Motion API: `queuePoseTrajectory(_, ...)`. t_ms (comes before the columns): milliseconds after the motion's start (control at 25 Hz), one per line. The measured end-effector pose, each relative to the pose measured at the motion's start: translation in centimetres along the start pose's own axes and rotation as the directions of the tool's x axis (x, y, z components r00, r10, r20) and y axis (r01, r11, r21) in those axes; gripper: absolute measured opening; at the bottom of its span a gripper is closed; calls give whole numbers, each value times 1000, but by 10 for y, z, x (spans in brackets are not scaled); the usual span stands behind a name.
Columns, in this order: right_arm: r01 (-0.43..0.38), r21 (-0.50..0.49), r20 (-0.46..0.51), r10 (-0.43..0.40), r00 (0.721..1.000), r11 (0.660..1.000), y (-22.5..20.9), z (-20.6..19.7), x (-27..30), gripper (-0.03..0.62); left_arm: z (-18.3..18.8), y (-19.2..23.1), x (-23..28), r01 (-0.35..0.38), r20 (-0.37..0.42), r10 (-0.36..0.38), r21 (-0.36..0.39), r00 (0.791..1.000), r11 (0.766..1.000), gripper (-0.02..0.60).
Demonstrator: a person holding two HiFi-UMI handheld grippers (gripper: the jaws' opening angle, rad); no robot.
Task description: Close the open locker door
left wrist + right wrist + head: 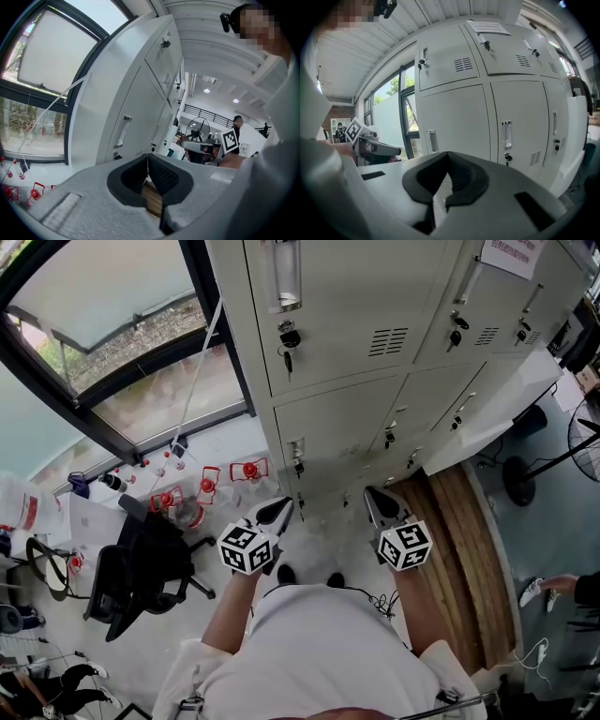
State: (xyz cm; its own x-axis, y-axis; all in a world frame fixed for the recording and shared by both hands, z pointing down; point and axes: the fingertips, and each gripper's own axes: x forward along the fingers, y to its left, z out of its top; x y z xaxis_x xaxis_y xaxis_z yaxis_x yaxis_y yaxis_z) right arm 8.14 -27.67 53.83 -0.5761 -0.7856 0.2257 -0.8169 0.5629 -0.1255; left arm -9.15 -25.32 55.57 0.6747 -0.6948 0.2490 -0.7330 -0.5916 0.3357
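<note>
1. A pale grey metal locker bank (375,362) with two tiers of doors fills the upper middle of the head view. Everything below is placed relative to it.
2. A dark-framed window (112,324) meets the left side of the locker bank.
3. The open white locker door (497,413) stands swung outward at the right end of the locker bank, well off its front face. It seems to belong to the lower tier, though the steep angle makes that uncertain. In the right gripper view it shows at the far right edge (577,140).
4. A strip of brown wooden flooring (469,549) runs out from the foot of the locker bank, under the open door.
5. A black office chair (141,568) stands to the left of the locker bank, below the window.
6. A black standing fan (562,465) is to the right of the locker bank, beyond the open door.
7. The left gripper (275,510) is held in front of the locker bank's lower doors, apart from them. Its jaws meet with nothing between them.
8. The right gripper (377,499) is beside it, nearer the open door but not touching it. Its jaws are also pressed together and empty.
9. A small key (289,338) hangs in an upper door's lock.
</note>
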Motion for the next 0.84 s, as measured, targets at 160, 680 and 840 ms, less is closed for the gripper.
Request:
queuePoseTrajectory(160,-14,8,-2,14,1000,1000,2,-1,2,3,5,1,2,-2,4,2,8,1000,1000,15)
queuePoseTrajectory(680,-30,-9,-20,29,999,1000,0,0,10,3,9,5,9,-5,12,5,5,1000,1000,15)
queuePoseTrajectory(840,-34,-15,-22,34,999,999,0,1,12,3,10,5,12,-3,12,3,4,1000,1000,15)
